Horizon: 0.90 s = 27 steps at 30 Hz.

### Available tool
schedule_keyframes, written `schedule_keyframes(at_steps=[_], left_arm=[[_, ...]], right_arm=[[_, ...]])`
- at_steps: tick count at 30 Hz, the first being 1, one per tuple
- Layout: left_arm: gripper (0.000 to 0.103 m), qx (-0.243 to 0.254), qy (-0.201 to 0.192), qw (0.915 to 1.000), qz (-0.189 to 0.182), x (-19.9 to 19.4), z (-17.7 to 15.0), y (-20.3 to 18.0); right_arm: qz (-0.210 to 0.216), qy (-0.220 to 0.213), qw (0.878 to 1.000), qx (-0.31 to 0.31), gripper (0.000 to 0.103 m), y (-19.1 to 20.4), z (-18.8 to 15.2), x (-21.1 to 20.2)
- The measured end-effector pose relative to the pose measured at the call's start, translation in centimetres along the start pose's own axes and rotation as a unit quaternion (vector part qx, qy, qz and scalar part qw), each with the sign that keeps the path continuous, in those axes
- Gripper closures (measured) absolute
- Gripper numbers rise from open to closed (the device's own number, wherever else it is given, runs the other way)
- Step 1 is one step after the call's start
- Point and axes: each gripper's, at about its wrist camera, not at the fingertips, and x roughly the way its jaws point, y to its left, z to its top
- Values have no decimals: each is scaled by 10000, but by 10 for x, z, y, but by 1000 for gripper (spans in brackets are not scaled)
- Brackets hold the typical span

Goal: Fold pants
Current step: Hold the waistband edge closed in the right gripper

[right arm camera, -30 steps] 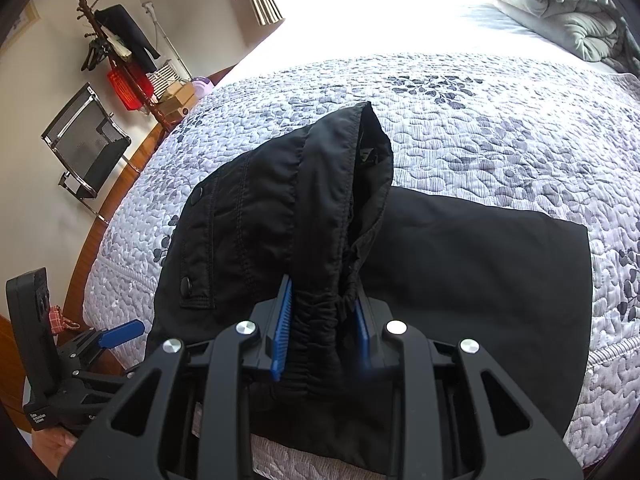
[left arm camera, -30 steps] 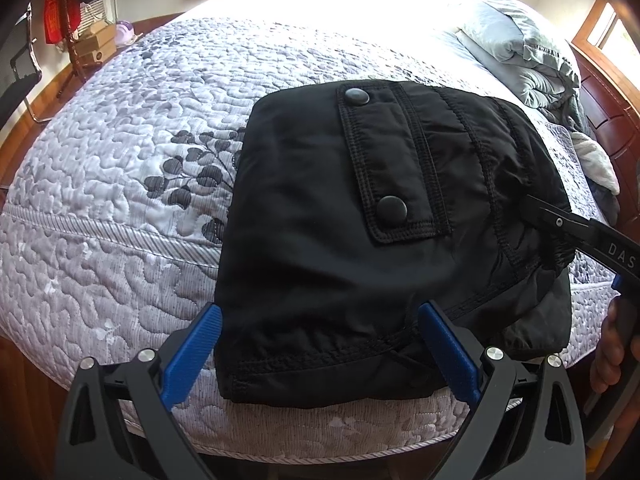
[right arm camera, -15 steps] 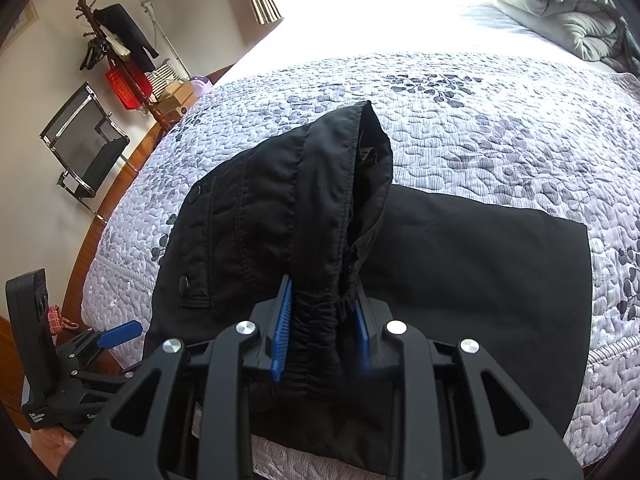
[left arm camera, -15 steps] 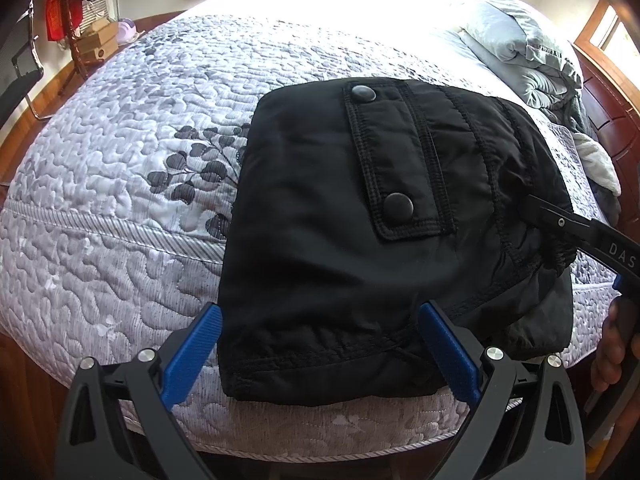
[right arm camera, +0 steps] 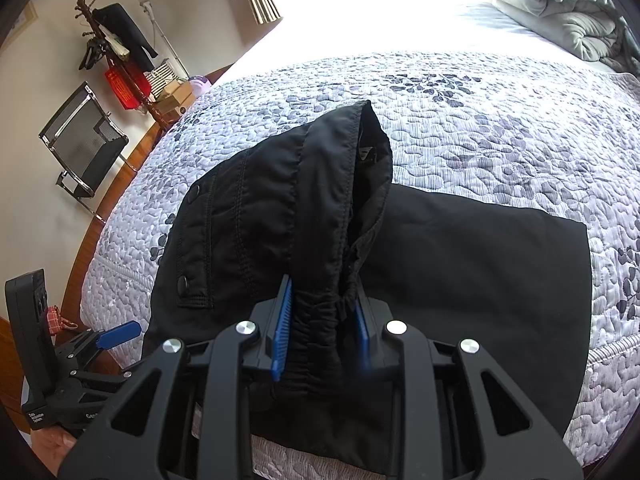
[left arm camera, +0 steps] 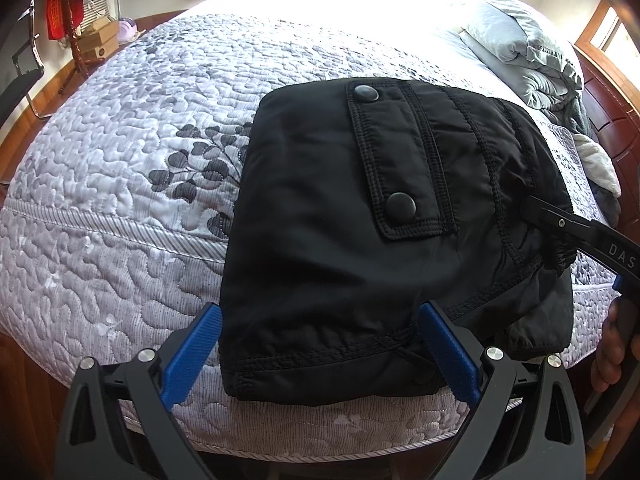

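Observation:
Black pants (left arm camera: 340, 240) lie folded on the quilted bed (left arm camera: 120, 200), with a snap pocket flap (left arm camera: 396, 164) facing up. My left gripper (left arm camera: 324, 344) stands open at the near edge. Its blue fingers (left arm camera: 196, 344) straddle the hem without squeezing it. My right gripper (right arm camera: 322, 332) is shut on the gathered elastic waistband (right arm camera: 320, 320) and holds that ridge of cloth up off the rest of the pants (right arm camera: 480, 280). In the left wrist view, the right gripper's black finger (left arm camera: 560, 224) reaches in from the right. A hand (left arm camera: 608, 352) shows below it.
A grey rolled duvet (left arm camera: 532, 56) lies at the head of the bed. A wooden bed frame (left arm camera: 616, 120) runs along the right. Off the bed's left side stand a chair (right arm camera: 84, 144), a coat stand (right arm camera: 104, 40) and boxes (right arm camera: 172, 96) on the wooden floor.

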Motion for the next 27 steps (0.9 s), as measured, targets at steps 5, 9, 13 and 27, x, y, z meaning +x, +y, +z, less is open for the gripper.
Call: schedule_keyframes(at_steps=[5, 9, 13, 27], left_arm=[[4, -6, 14, 10000, 5, 0, -1, 2], [4, -11, 13, 10000, 2, 0, -1, 2], [4, -4, 12, 10000, 5, 0, -2, 3], [4, -23, 28, 10000, 14, 0, -5, 4]], right_arm=[[-5, 2, 10000, 11, 77, 0, 0, 1], [-9, 2, 10000, 15, 77, 0, 0, 1], [-10, 3, 10000, 15, 77, 0, 0, 1], [-21, 8, 10000, 26, 77, 0, 0, 1]])
